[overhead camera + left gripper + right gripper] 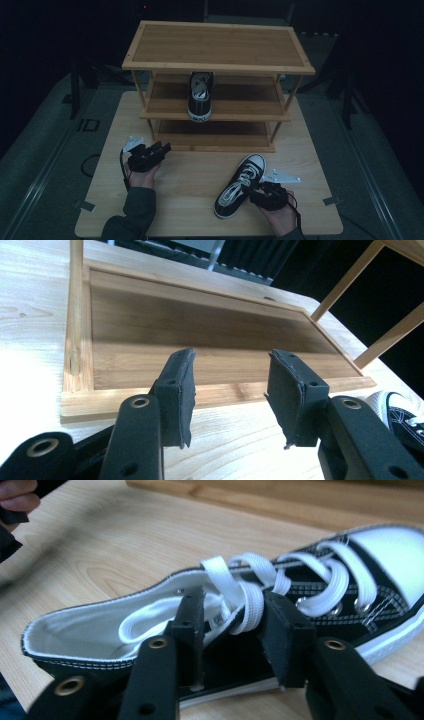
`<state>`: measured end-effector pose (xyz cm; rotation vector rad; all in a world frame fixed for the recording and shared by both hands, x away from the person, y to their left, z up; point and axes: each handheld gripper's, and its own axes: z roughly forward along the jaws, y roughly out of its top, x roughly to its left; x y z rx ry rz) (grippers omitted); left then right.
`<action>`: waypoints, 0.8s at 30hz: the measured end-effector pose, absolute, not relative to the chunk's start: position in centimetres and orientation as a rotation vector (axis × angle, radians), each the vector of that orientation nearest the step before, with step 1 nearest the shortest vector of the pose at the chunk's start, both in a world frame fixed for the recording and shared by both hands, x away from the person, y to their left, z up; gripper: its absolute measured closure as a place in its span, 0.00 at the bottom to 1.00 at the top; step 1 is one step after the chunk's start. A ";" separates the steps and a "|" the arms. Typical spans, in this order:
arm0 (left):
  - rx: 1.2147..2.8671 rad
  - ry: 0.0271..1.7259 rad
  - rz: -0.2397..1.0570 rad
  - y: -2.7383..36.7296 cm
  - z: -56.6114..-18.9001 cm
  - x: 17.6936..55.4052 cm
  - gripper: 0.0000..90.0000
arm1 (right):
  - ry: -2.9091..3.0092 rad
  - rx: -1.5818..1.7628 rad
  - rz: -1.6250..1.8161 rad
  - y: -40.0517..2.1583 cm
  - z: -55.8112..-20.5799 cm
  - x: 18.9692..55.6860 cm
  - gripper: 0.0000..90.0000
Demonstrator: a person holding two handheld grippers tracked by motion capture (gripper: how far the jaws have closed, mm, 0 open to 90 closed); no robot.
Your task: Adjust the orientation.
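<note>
While the left hand-held gripper (227, 390) is hovering released before the rack (215, 112), the right hand-held gripper (230, 630) is clenching the sneaker (239, 186) side wall near the counter (190, 200) front edge

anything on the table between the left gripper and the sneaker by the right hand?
Nothing: in the high view, bare tabletop separates the left gripper from the sneaker on the table.

table (190, 210): rack (217, 47), sneaker (240, 185) | rack's middle shelf (240, 107): second sneaker (200, 95)
</note>
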<state>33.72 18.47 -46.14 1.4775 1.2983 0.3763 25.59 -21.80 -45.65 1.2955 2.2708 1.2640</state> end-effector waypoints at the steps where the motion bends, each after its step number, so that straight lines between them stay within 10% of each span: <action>1: 1.478 1.298 0.377 18.5 -46.1 33.7 0.60 | 2.285 1.301 1.257 -21.8 -45.7 25.7 0.78; 9: 1.477 1.310 0.377 18.6 -46.4 33.9 0.60 | 2.259 1.249 1.236 -22.6 -44.7 25.9 0.94; 24: 1.481 1.320 0.380 18.7 -46.7 33.9 0.60 | 2.262 1.247 1.192 -24.1 -44.5 26.0 0.85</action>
